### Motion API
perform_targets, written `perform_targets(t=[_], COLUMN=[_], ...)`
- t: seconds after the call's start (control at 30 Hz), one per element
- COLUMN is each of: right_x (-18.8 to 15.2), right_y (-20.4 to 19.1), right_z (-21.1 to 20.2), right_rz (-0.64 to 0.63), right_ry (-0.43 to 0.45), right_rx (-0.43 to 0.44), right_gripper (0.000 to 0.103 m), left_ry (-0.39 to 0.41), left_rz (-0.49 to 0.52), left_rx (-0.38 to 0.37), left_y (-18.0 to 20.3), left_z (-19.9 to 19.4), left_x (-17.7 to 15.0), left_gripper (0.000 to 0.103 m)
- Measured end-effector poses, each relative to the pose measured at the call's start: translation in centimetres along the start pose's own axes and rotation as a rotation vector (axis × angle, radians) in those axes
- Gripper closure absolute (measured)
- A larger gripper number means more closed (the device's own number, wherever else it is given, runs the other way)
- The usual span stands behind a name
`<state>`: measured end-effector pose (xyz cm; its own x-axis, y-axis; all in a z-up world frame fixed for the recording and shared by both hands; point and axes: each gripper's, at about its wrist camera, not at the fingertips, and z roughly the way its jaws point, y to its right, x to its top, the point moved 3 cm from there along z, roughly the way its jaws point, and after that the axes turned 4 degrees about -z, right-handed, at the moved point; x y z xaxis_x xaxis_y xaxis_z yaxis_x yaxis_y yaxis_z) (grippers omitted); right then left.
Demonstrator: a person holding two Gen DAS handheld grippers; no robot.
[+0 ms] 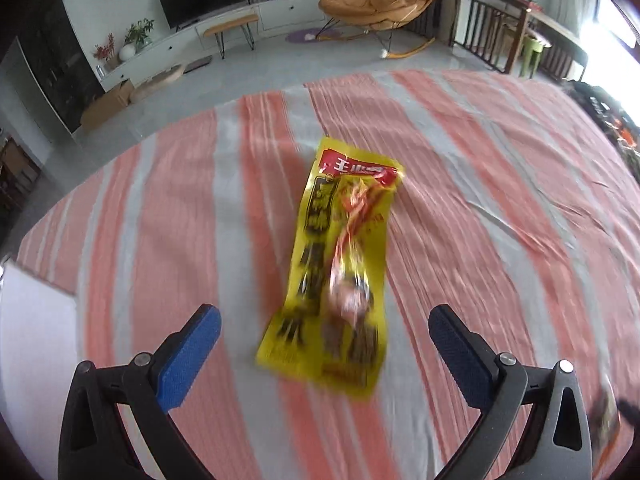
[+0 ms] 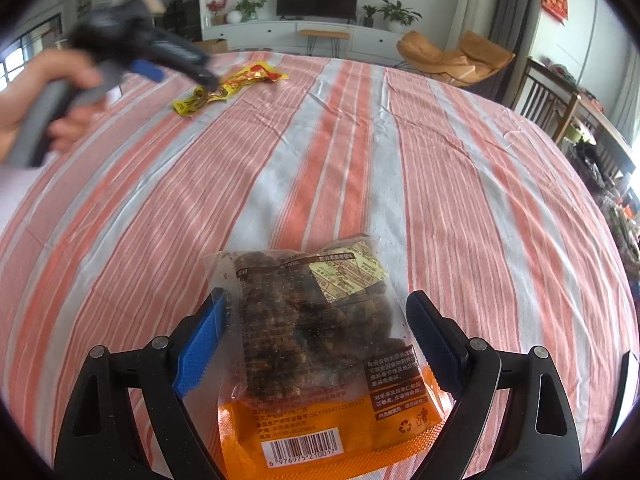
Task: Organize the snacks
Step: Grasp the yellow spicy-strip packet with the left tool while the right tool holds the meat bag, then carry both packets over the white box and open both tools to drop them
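Nut packet between open right claw

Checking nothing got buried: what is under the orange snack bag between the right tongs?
Only the striped cloth shows around the orange snack bag, which lies flat between the open right tongs. The bag's clear part shows brown snacks; whatever lies directly beneath is covered.
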<state>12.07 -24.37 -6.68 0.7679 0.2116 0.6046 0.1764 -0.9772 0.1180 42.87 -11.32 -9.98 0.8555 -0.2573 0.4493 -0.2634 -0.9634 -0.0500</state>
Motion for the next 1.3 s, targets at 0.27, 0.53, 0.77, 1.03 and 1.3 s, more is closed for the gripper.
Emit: perform_targets(t=[0.27,0.53,0.77,1.03,1.3], right_x=[0.0,0.0,-0.1,-0.1,-0.1], right_y=[-0.1,-0.3,-0.4,-0.4,0.3], right_z=[0.0,-0.2,-0.2,-0.2,0.0], right_rz=[-0.002,-0.007,-0.008,-0.01,0.029], right_ry=[0.001,0.003,0.003,0.004,-0.017], right_rx=[-0.01,-0.022,-0.026,-0.029,0.012], right_gripper=[0.012,0.012,0.012,0.012,0.01], left_ry=[0.051,0.053,0.11,0.118,0.054], left_rz=[-0.08,-0.086,-0.057,-0.073,-0.038], left_rx=[-0.067,-0.044,-0.06,-0.067,-0.082], left_y=[-1.7,-2.5,-2.0,-2.6,-2.4], left_z=[-1.1,-8.3,-11.3,-10.0,-9.5], left_x=[-2.1,-17.7,-24.5,-23.7,-22.9], left_gripper=[0.051,0.05,0.011,0.0,0.0])
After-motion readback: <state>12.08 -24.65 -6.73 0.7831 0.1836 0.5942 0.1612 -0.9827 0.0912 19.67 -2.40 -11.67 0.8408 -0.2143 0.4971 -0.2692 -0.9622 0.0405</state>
